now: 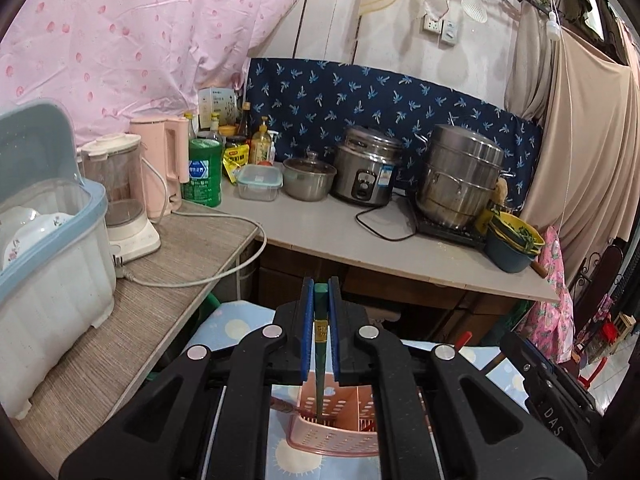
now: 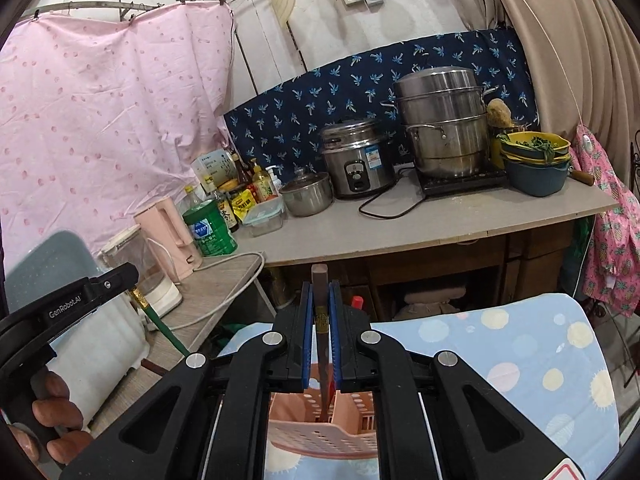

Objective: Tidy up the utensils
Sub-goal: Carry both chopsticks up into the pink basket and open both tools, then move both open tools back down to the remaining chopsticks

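Observation:
My left gripper [image 1: 321,286] is shut on a green chopstick [image 1: 320,344] with a gold band. The stick hangs upright, and its tip reaches into the pink perforated utensil holder [image 1: 332,436] below. My right gripper [image 2: 320,286] is shut on a dark brown chopstick [image 2: 321,328], also upright, its lower end inside the pink utensil holder [image 2: 320,436]. In the right wrist view the left gripper [image 2: 120,276] shows at the left edge with the green chopstick [image 2: 164,326] slanting down from it, and a hand [image 2: 52,412] grips its handle.
The holder rests on a blue cloth with pale dots [image 2: 500,344]. To the left a wood-grain counter [image 1: 120,312] carries a dish rack [image 1: 48,240], blender and pink kettle. Behind, a grey worktop [image 1: 360,236] holds pots, a rice cooker, bottles and stacked bowls.

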The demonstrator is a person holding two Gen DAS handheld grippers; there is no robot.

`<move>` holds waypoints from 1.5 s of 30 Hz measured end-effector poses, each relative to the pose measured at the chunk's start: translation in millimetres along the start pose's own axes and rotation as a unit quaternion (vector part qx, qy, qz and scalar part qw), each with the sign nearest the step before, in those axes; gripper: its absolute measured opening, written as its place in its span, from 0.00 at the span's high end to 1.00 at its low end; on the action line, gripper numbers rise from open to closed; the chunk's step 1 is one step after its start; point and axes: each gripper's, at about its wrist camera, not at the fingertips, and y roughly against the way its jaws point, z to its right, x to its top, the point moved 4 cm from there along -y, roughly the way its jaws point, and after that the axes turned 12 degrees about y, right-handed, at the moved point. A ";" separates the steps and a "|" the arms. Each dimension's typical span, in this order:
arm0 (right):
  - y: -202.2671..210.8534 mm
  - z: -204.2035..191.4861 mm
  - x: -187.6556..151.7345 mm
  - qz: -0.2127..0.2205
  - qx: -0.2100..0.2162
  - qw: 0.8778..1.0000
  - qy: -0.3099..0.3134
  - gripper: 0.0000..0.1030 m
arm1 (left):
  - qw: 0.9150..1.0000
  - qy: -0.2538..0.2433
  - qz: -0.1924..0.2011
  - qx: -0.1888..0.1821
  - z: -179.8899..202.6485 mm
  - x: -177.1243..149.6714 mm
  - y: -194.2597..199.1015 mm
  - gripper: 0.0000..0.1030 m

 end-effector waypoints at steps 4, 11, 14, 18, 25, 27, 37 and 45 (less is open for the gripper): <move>7.1 3.5 -1.7 0.003 -0.008 1.000 0.000 0.84 | 1.000 -0.003 -0.004 0.006 -2.2 -6.2 0.4 0.93; 40.7 8.1 -0.9 0.021 -0.011 1.000 -0.002 0.70 | 1.000 0.001 0.005 0.007 -10.2 -11.9 20.9 0.63; 60.1 7.0 -5.4 0.026 -0.009 1.000 -0.001 0.61 | 1.000 -0.007 0.009 0.010 -11.9 -15.7 34.9 0.63; 88.4 6.0 -19.6 0.024 -0.010 1.000 0.003 0.57 | 1.000 -0.015 0.010 0.010 -16.0 -26.9 60.8 0.58; 135.7 10.5 -57.8 0.007 -0.017 1.000 0.001 0.51 | 0.999 -0.037 0.001 0.012 -27.7 -60.0 108.2 0.52; 149.8 11.4 -70.0 0.003 -0.020 1.000 -0.001 0.50 | 0.999 -0.037 -0.008 0.011 -33.5 -70.4 119.1 0.52; 204.9 -1.5 -152.2 -0.046 -0.047 0.997 0.029 0.45 | 0.998 -0.045 -0.029 0.041 -67.4 -132.8 167.3 0.52; 219.5 -21.5 -224.3 -0.105 -0.051 0.992 0.044 0.45 | 0.994 -0.066 -0.061 0.061 -84.9 -190.1 184.7 0.52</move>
